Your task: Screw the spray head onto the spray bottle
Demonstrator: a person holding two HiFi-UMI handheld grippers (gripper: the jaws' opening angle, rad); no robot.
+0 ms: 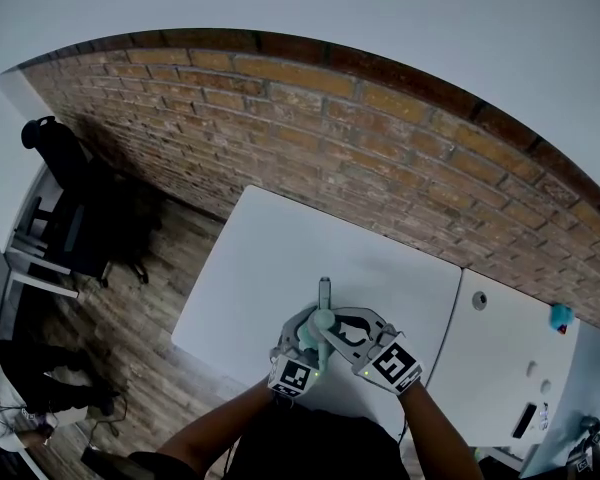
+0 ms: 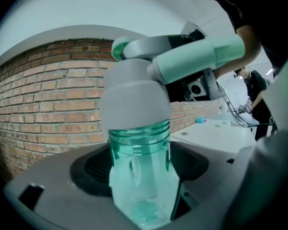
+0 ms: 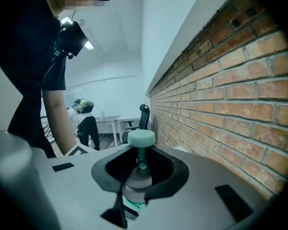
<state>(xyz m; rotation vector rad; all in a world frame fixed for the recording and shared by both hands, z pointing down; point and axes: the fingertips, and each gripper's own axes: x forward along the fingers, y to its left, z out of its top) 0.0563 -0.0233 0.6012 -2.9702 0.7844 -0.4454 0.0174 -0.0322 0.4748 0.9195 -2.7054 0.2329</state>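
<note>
I hold a clear green spray bottle [image 2: 140, 176] by its neck in my left gripper [image 2: 141, 181], jaws shut on it. The grey spray head [image 2: 134, 97] sits on top of the neck, its collar over the upper threads; a few threads [image 2: 140, 134] still show below it. Its pale green nozzle [image 2: 201, 56] points right. My right gripper [image 3: 138, 178] is shut on the spray head [image 3: 137, 188], whose green round end [image 3: 141, 138] sticks up between the jaws. In the head view both grippers, left [image 1: 302, 346] and right [image 1: 348, 336], meet over the white table [image 1: 270, 258] with the bottle [image 1: 322, 320] between them.
A brick wall [image 1: 380, 138] runs behind the table. A second white table [image 1: 500, 358] at the right carries small items, among them a blue one [image 1: 560, 317]. A black office chair [image 1: 65, 168] stands at the far left. A person [image 3: 86, 126] stands in the background.
</note>
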